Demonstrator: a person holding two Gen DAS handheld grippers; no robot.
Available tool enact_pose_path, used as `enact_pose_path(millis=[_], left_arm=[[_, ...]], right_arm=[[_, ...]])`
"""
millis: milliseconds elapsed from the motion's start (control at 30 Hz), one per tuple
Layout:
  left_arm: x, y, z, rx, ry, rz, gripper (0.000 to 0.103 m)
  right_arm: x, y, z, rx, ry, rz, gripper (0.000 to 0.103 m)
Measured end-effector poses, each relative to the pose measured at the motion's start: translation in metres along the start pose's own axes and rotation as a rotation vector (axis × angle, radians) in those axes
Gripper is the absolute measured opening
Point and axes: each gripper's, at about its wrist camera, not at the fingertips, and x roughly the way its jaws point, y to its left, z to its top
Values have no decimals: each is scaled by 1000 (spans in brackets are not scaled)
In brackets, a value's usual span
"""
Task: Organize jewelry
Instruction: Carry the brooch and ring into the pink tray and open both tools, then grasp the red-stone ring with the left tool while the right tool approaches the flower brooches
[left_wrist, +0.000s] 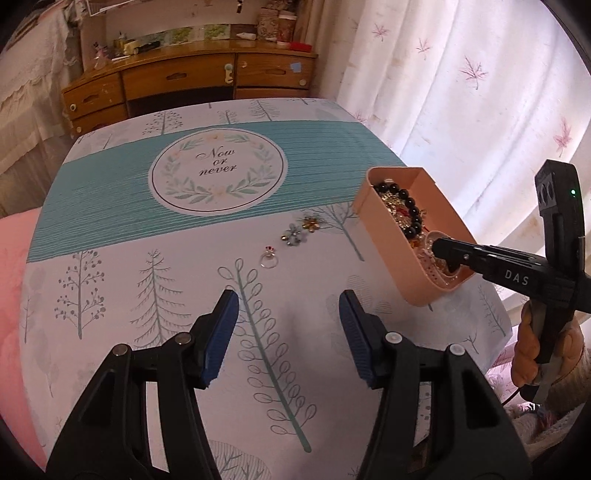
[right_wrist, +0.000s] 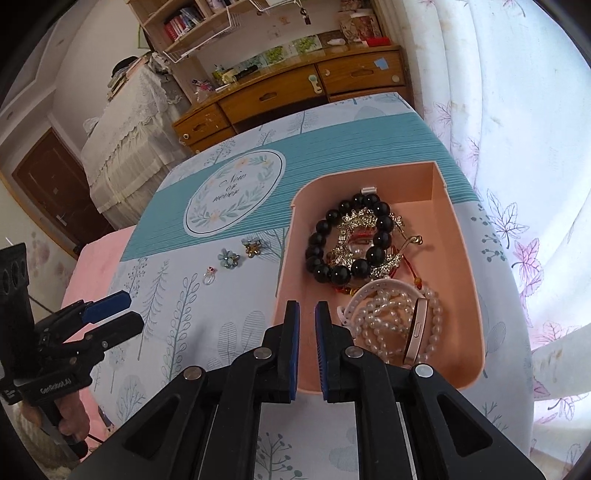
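Item: 3 loose pieces on the tablecloth (left_wrist: 110, 192), a ring (left_wrist: 269, 258) and 2 flower brooches (left_wrist: 291, 236), ahead of the left gripper (left_wrist: 288, 314), jaws apart, empty, the nearer hand. Right gripper (right_wrist: 307, 325): jaws nearly together, empty, over the pink box (right_wrist: 469, 295) of bracelets, right of the pieces.

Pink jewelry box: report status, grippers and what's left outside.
Left gripper open, empty, over tablecloth. Right gripper nearly shut, empty, at pink box near rim. Ring and two flower brooches outside the box. Path clear.
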Motion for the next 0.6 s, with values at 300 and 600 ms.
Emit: enact_pose_path(millis=[300, 600], left_arm=[[23, 15, 3, -14, 17, 18, 54], [68, 20, 22, 19, 40, -19, 50]], right_arm=[[-5, 12, 11, -14, -19, 3, 15], [10, 50, 28, -85, -2, 72, 16]])
